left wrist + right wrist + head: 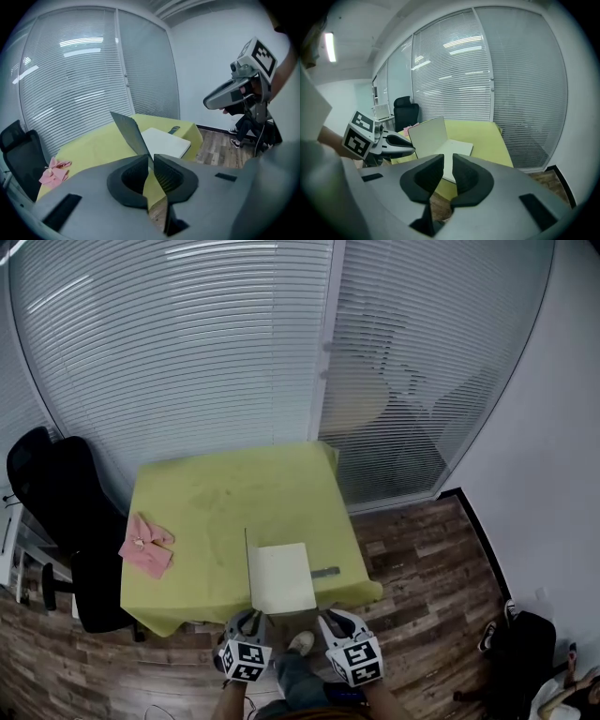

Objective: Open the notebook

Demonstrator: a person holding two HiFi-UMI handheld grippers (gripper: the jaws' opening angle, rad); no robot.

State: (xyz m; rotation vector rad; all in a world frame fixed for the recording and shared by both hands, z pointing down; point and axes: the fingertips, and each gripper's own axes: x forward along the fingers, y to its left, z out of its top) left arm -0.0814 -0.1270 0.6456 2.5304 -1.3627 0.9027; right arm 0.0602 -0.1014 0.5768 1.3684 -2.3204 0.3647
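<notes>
Notebook (281, 579): white pages, grey cover raised near upright, front edge of table (216, 493).

One square table (234, 493) under a yellow-green cloth. On it, one white paper notebook (281, 579) near the front edge, one small grey strip (325, 572) and one crumpled pink cloth (145, 546). One black office chair (56, 493). Two grippers: left gripper (247, 617), right gripper (335, 618).
</notes>
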